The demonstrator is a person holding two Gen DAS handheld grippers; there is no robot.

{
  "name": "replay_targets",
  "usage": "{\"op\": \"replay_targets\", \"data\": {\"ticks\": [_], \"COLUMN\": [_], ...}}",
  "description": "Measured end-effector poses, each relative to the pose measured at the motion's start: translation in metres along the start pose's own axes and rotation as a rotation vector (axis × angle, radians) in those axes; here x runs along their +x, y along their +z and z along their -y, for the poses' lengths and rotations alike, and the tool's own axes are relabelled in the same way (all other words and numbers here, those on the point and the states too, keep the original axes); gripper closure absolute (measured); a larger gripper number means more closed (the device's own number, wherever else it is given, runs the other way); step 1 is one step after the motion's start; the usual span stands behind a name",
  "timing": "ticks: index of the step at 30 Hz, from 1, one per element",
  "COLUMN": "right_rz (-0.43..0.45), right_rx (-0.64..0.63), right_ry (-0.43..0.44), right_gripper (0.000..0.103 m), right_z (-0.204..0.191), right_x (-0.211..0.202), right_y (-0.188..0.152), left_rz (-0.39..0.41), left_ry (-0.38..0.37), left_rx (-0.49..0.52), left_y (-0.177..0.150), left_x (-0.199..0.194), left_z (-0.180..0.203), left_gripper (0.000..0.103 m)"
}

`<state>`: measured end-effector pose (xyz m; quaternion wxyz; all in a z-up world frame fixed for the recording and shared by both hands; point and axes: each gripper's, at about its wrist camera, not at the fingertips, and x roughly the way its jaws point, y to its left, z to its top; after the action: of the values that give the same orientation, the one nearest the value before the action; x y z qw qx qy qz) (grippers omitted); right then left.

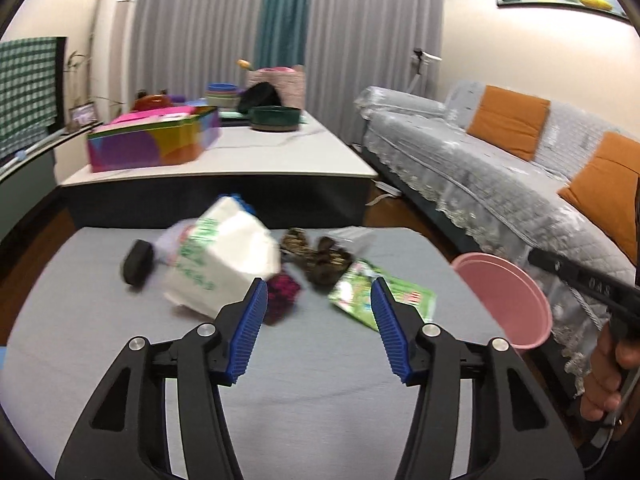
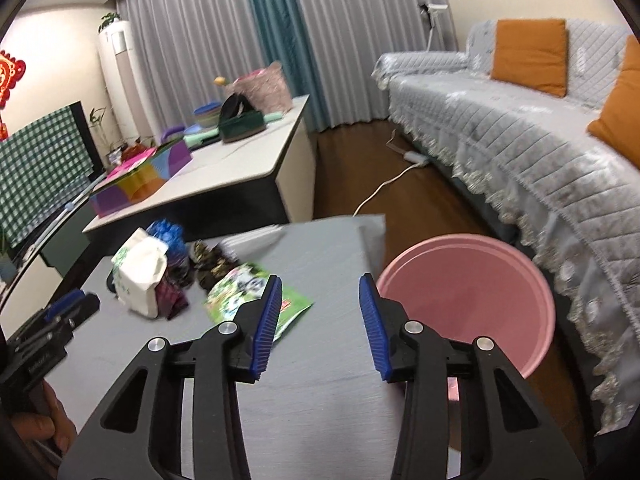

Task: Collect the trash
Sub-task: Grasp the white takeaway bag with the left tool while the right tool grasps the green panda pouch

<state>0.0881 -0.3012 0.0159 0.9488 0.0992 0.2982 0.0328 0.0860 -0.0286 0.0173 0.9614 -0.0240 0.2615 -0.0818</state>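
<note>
Left gripper (image 1: 319,312), lower centre of the left wrist view: blue-padded jaws partly open, nothing between them, raised over the grey counter (image 1: 280,380)

Right gripper (image 2: 320,308), lower centre of the right wrist view: jaws partly open and empty, above the counter's right part; a hand (image 1: 608,376) grips its handle at the right edge of the left view

Pink basin (image 2: 468,296): right of centre, beside the counter's right edge, tilted so its hollow shows; whether it touches the counter cannot be told

Trash, mid-frame on the counter, grouped:
- green printed wrapper (image 1: 384,296), flat, nearest the jaws
- white tissue pack with green print (image 1: 224,264), blurred, left of centre
- dark red crumpled piece (image 1: 282,292), just beside the pack
- brown patterned crumpled pieces (image 1: 320,260), behind the wrapper
- blue item (image 2: 166,232), behind the pack

Beyond, upper left: white table with a multicoloured box (image 1: 156,142)

Upper right: grey-covered sofa (image 2: 520,128) with orange cushions
</note>
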Motion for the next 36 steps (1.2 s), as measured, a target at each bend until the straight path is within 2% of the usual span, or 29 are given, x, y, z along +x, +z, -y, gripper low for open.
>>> {"op": "replay_targets", "data": {"ticks": [8,18,30,32,34,36], "right_rz": [-0.11,-0.217,-0.248,-0.249,-0.249,-0.253], "right_rx": [0.023,0.086,0.073,0.067,0.064,0.063], "right_ry": [0.043,-0.002,0.001,-0.004,-0.007,-0.004], "right_gripper": [0.064,0.062,0.062,0.062,0.064,0.074], "right_z": [-0.026,-0.031,-0.036,-0.038,-0.037,-0.037], "right_x": [0.049,0.108,0.132,0.132,0.133,0.134], "right_y": [-0.017,-0.035,-0.034,-0.034,-0.033,-0.033], "left_rz": [0.02,0.012,-0.012,-0.031,-0.052,-0.076], "left_ry": [0.079,0.088,0.1,0.092,0.08,0.063], "left_rx": [-0.04,-0.05,-0.135,-0.174,-0.203,-0.209], "left_y": [0.006,0.005,0.02,0.02,0.02,0.019], "left_x": [0.009,0.035,0.083,0.09,0.097,0.102], "left_z": [-0.041,-0.064,-0.091,-0.098,-0.103,-0.104], "left_gripper": [0.05,0.05,0.049,0.04,0.04,0.04]}}
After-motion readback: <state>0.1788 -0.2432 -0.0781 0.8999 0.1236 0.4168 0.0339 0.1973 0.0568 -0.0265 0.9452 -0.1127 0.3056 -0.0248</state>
